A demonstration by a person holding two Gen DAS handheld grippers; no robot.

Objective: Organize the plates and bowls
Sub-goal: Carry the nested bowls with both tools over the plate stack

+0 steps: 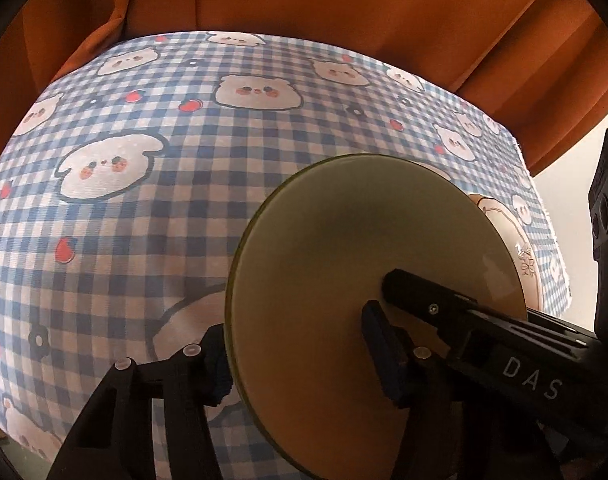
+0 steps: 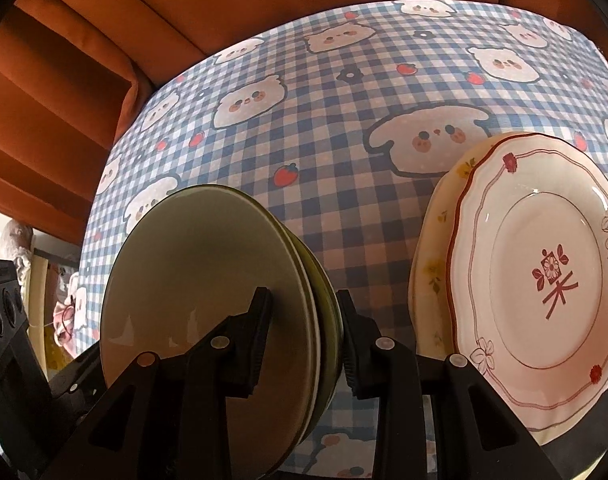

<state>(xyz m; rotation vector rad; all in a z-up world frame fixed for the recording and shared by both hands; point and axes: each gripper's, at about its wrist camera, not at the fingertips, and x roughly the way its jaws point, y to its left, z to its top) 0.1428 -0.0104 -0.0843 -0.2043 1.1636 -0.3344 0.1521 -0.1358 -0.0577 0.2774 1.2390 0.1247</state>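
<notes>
We record both grippers on the same green plates (image 2: 208,304), which stand on edge over the checked tablecloth (image 1: 144,208). The right gripper (image 2: 304,340) pinches the stack across its rim, one pad on the face, one on the back. The left gripper (image 1: 300,360) also straddles the rim, pads against both faces. We judge the two-handed hold is meant to keep several stacked plates together while they are carried as one.

The right wrist view shows the layered rims, so we count more than one green plate, though not exactly how many. It also shows the patterned pink plate (image 2: 544,276) just beside, resting on a floral plate (image 2: 432,272). The left wrist view gives only one broad green face, the pink plate peeking out behind it, and the orange curtain (image 1: 344,12).
</notes>
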